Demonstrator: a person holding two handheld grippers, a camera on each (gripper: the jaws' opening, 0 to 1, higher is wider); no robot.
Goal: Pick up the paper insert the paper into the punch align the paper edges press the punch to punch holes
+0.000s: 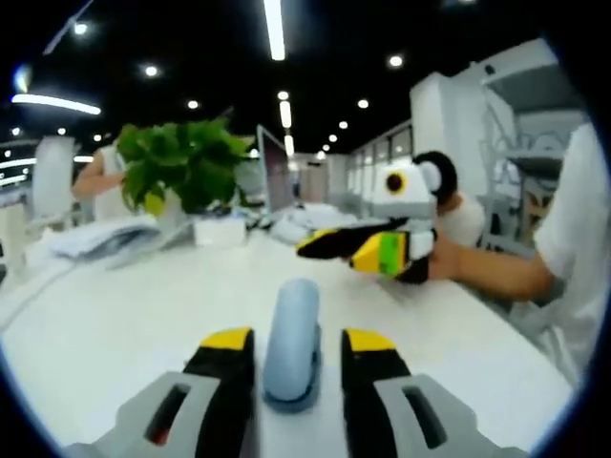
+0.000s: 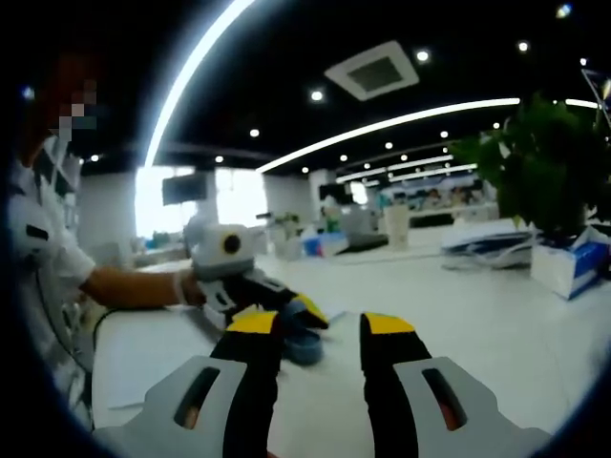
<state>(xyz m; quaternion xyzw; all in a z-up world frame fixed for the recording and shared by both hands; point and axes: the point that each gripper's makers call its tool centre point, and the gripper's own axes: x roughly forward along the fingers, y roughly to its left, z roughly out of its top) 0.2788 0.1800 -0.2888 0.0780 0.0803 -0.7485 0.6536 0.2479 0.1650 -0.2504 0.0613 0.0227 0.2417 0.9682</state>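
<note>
- Left gripper view: the left gripper (image 1: pixel 298 351) stood over the white table (image 1: pixel 115 324) with its jaws parted wide on either side of the blue punch (image 1: pixel 293 343). The punch lay lengthwise in the gap, and whether either jaw touched it could not be told. Nothing looked clamped.
- That straddling stance probably served to steady the punch or line up on its lever for pressing.
- Across the table the right gripper (image 1: pixel 320 246) reached in from the right, held by a person's hand (image 1: pixel 441 260), jaws pointing left. From here I could not tell how far apart its jaws were.
- No sheet could be picked out with certainty on the white top. A potted plant (image 1: pixel 181 167) sat far back, well apart from the work.
- Right gripper view: the right gripper (image 2: pixel 315 329) had its jaws spread apart with bare tabletop between them, holding nothing.
- Just beyond its jaw tips the left gripper (image 2: pixel 296 310) sat down at the punch (image 2: pixel 304 345), with the person's hand (image 2: pixel 186 286) behind it.
- A pale flat edge near the lower left may have been the paper (image 2: pixel 143 382), lying on the table beside the person; it was too faint to be sure. If so, picking it up was not yet done, and the empty right tongs looked free for that job.
</note>
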